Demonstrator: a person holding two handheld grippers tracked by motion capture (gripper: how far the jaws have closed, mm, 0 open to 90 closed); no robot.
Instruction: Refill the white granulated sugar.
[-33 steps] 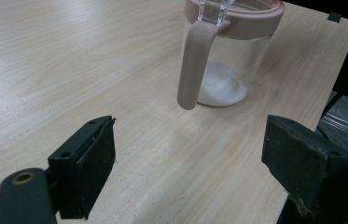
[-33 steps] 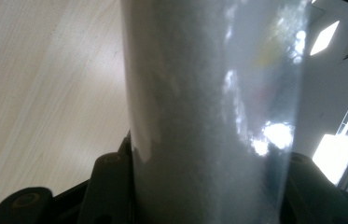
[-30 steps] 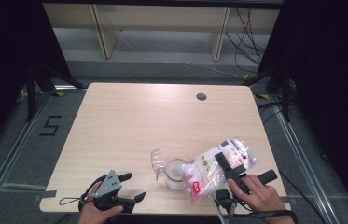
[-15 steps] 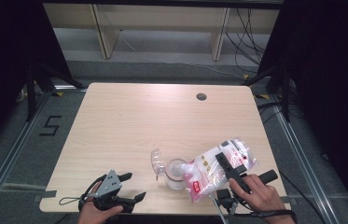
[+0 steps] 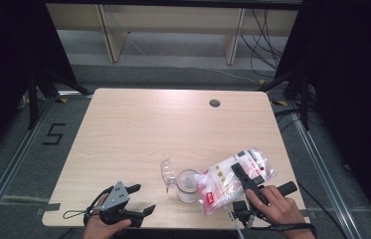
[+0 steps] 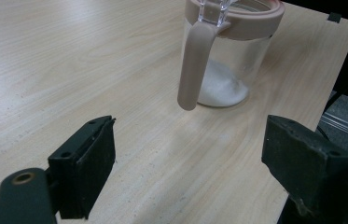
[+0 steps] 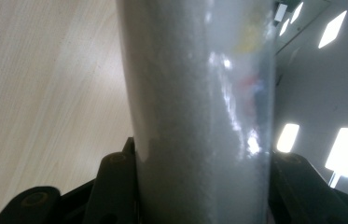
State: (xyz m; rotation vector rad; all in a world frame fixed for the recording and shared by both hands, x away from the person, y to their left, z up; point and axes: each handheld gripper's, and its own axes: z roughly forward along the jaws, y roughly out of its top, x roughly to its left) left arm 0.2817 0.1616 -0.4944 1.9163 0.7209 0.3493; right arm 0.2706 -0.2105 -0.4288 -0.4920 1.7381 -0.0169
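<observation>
A clear jar (image 5: 189, 184) with a pink rim stands near the table's front edge, and its clear flip lid (image 5: 165, 172) hangs open to the left. White grains lie in the bottom of the jar (image 6: 227, 60). A plastic bag of white grains (image 5: 232, 174) with a red and white label lies tilted, its lower end at the jar's mouth. My right gripper (image 5: 241, 174) is shut on that bag, and the bag (image 7: 199, 112) stands pressed between its jaws. My left gripper (image 5: 143, 198) rests open at the front left, its jaws (image 6: 190, 158) wide apart and aimed at the jar.
The light wooden table (image 5: 163, 124) has a round cable hole (image 5: 215, 103) near its far edge. Wooden shelving and cables lie on the floor beyond the table. A "5" mark (image 5: 53, 133) is on the floor at the left. Dark curtains stand on both sides.
</observation>
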